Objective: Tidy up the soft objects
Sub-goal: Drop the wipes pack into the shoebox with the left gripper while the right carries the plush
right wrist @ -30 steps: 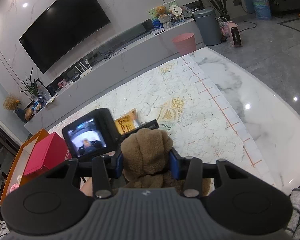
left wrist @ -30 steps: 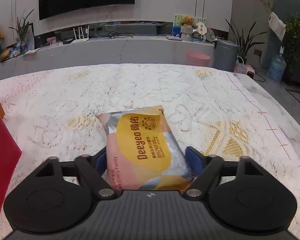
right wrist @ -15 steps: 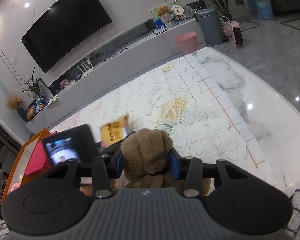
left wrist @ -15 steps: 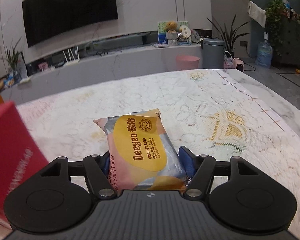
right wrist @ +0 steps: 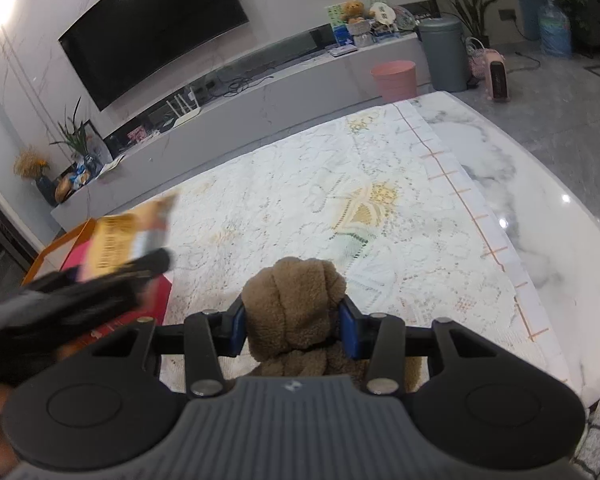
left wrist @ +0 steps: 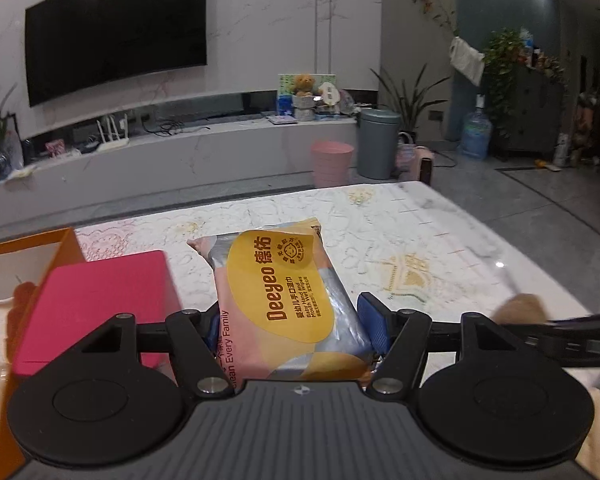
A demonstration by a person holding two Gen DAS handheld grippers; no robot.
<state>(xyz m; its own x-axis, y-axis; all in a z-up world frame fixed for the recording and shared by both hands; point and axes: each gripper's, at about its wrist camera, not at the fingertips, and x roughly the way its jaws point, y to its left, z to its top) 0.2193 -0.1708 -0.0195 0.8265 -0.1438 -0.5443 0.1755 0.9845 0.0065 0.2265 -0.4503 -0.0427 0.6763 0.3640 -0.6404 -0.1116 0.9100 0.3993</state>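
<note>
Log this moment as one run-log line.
left gripper: shut on wet wipes pack, lifted off table | right gripper: shut on brown plush toy | red box: left of pack

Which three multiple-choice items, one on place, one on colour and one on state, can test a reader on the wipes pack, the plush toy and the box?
1. Where is the red box relative to the wipes pack in the left wrist view?
A. left
B. right
C. on top

2. What colour is the plush toy?
A. white
B. brown
C. pink

3. What is the state of the right gripper?
A. open, with nothing in it
B. shut on the box
C. shut on the plush toy

Key: 1 A, the box lies at the pack's left; 2 B, its fleece is brown; 3 C, both blue fingers press the toy.
</note>
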